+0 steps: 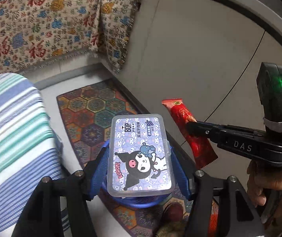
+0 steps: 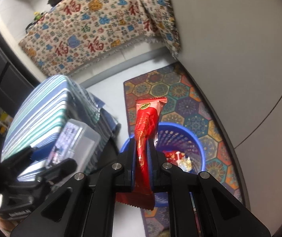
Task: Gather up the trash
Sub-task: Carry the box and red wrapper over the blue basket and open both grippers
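The left hand-held gripper point(image 1: 140, 165) clamps a clear rectangular plastic floss-pick box point(image 1: 141, 156) across its long sides; the box is rigid, light and smooth, so grip squarely at mid-length. The right hand-held gripper point(image 2: 142, 158) is fully closed on a red foil snack wrapper point(image 2: 146, 138), thin, limp and crushable, pinched at mid-length. Directly beyond its fingers stands the blue perforated plastic waste basket point(image 2: 182, 136).

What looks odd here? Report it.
The plastic floss box in the left gripper looks intact and labelled, unlike the red wrapper pinched in the right gripper above the blue basket.
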The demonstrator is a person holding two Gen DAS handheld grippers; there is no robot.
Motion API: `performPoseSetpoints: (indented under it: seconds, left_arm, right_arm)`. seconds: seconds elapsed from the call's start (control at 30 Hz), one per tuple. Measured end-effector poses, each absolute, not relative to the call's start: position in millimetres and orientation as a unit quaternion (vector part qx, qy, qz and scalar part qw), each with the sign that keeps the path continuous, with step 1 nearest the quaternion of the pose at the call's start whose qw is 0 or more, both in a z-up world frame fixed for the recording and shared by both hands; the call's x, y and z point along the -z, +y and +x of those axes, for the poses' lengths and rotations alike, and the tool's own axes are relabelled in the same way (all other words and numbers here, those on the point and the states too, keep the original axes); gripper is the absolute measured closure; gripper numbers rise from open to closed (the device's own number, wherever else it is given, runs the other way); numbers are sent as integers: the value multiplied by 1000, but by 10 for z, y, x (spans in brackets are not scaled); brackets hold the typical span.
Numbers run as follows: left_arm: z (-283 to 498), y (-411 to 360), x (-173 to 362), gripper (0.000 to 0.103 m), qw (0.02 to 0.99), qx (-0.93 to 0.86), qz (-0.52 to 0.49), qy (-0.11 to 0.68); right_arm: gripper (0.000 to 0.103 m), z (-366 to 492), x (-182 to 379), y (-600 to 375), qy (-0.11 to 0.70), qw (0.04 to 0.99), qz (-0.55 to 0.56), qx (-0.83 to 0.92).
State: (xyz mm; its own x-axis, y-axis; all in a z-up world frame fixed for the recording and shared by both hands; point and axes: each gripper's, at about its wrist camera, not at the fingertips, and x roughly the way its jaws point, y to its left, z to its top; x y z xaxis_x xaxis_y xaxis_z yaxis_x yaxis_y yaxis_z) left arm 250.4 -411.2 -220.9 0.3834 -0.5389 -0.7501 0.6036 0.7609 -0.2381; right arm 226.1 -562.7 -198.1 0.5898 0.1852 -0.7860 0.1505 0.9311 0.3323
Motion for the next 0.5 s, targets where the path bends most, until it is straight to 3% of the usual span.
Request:
performPoseSetpoints:
  seconds: [0.33,0.43,0.47,0.5]
  left_arm:
    - [2646,-4381,2484,39,821,351,48,447]
    - [2647,-4441,2522,37,817,367,44,443]
    - [2673,-4457,2541,34,814,373,36,444]
    - [2698,-4458,2548,31,814,374,30,444]
  right_arm:
    - [93,2371,2162,-5798,457,861,224,3]
    - [82,2380,2211,-5846,451,860,239,6]
    - [63,2383,2232,-5885,445,860,248,7]
    - [53,2378,2236,-5903,442,861,250,10]
